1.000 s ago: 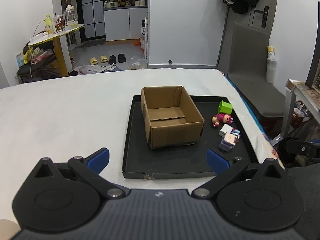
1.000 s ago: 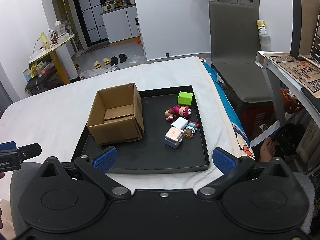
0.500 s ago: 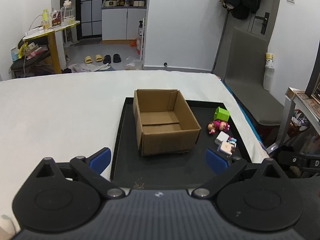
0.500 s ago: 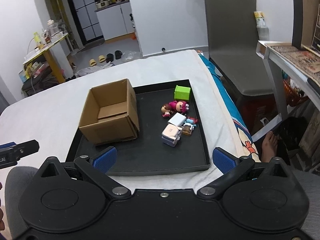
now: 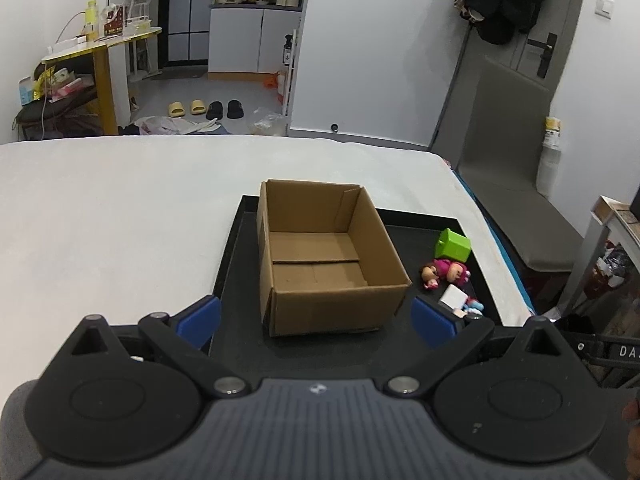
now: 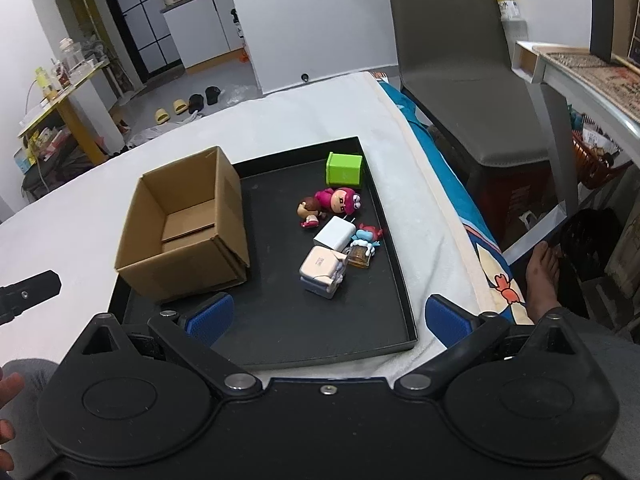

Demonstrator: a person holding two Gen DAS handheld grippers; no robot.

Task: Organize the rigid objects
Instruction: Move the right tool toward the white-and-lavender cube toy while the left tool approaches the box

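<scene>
- Both grippers, left (image 5: 316, 320) and right (image 6: 327, 316), hung wide apart, empty.
- Nothing boxed yet; next likely needs the right gripper lowering onto the pink doll (image 6: 334, 204) beside the cardboard box (image 6: 188, 228).

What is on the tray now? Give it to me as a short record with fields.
tray: black tray on a white cloth
box: open cardboard box, empty, on the tray's left part
toys: green cube, pink doll lying down, white block, blue figure, pale block, all right of the box
left gripper: open, empty
right gripper: open, empty
</scene>
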